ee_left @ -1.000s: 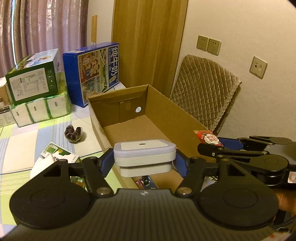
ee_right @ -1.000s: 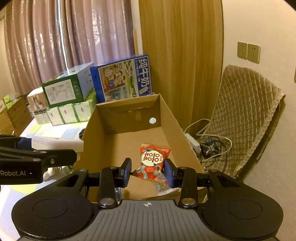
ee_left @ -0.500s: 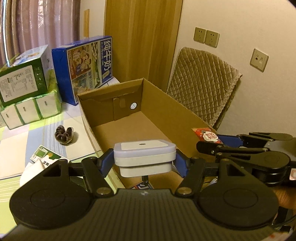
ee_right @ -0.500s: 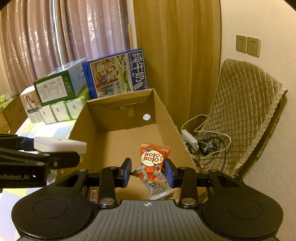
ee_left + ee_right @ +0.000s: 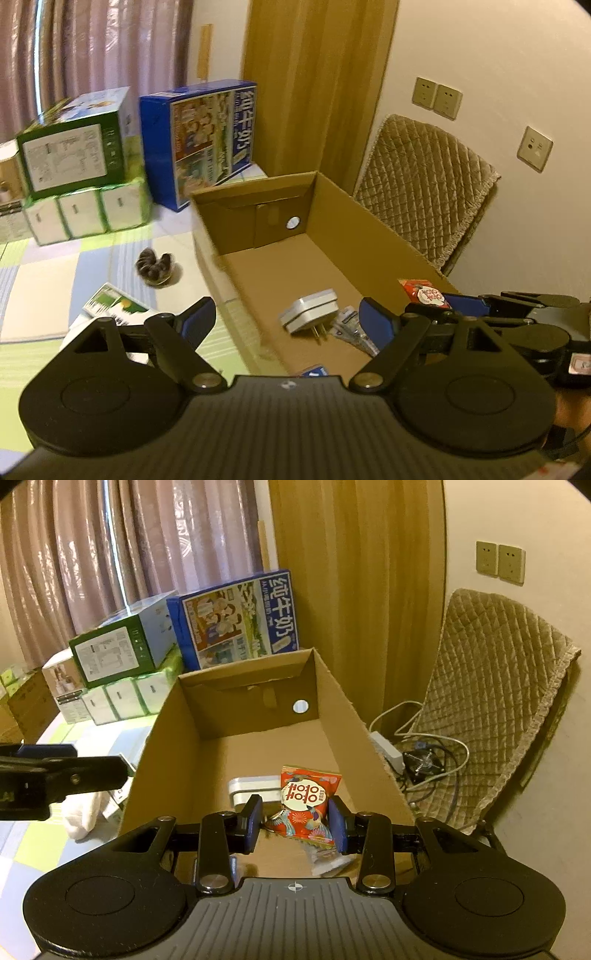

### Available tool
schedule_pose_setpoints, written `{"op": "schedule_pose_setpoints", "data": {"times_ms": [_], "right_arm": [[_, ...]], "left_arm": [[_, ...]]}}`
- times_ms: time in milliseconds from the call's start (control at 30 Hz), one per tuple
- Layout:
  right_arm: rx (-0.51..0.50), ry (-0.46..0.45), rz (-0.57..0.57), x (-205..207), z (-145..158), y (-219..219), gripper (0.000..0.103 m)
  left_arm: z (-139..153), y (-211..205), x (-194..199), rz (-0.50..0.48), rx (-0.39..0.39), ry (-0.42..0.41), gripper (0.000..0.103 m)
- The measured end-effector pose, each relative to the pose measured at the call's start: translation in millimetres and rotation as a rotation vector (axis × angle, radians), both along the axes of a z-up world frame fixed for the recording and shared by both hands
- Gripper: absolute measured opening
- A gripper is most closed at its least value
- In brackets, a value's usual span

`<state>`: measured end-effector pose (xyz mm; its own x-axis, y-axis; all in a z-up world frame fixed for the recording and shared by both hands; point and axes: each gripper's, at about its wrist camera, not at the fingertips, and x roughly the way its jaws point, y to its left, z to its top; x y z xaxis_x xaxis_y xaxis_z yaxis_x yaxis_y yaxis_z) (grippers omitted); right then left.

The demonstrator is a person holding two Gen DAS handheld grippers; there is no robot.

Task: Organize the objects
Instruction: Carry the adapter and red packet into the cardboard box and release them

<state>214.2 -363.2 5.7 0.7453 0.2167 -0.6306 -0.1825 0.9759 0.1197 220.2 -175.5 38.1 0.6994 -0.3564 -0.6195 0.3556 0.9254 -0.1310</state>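
An open cardboard box (image 5: 373,229) (image 5: 162,731) stands on the mat. A white plug adapter (image 5: 309,311) (image 5: 251,789) lies on the box floor beside a small clear packet (image 5: 352,330). My left gripper (image 5: 286,319) hovers open above the box's near left wall, nothing between its fingers. My right gripper (image 5: 295,821) is shut on a red snack packet (image 5: 308,799) (image 5: 424,294), held over the near end of the box. The right gripper (image 5: 517,325) shows at the right of the left wrist view.
Left of the box lie a dark scrunchie (image 5: 155,264), a green-and-white carton (image 5: 110,304) and a white cloth (image 5: 83,814). Stacked boxes (image 5: 74,155) and a blue milk carton case (image 5: 240,620) stand behind. A quilted chair (image 5: 495,701) with cables (image 5: 417,749) is at the right.
My left gripper has opened and let go of the white adapter, which now lies on the box floor. The right gripper still holds the red packet.
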Motion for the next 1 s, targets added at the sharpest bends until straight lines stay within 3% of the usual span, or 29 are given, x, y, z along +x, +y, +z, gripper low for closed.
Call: {"op": "schedule_pose_setpoints", "data": {"times_ms": [167,200,233,300,1000], "right_arm": [[0.022,-0.001,0.020,3.2,2.5,6.1,0.036],[0.024,0.003,0.030,4.4,2.6,8.0,0.039],[0.019,0.005,0.036,5.2,3.2,10.4,0.053],[0.014,-0.005,0.042,2.6,4.9,13.2,0.065],[0.068,-0.031,0.110,-62.4,36.8,60.2,0.070]], "left_arm": [[0.1,17.7,-9.5,0.040,-0.004,0.004,0.082],[-0.5,21.8,-11.4,0.048,-0.005,0.007,0.082],[-1.1,25.0,-13.0,0.055,-0.004,0.010,0.082],[-2.2,32.0,-17.2,0.067,-0.002,0.014,0.082],[5.4,116.7,-81.2,0.205,-0.015,0.028,0.082]]}}
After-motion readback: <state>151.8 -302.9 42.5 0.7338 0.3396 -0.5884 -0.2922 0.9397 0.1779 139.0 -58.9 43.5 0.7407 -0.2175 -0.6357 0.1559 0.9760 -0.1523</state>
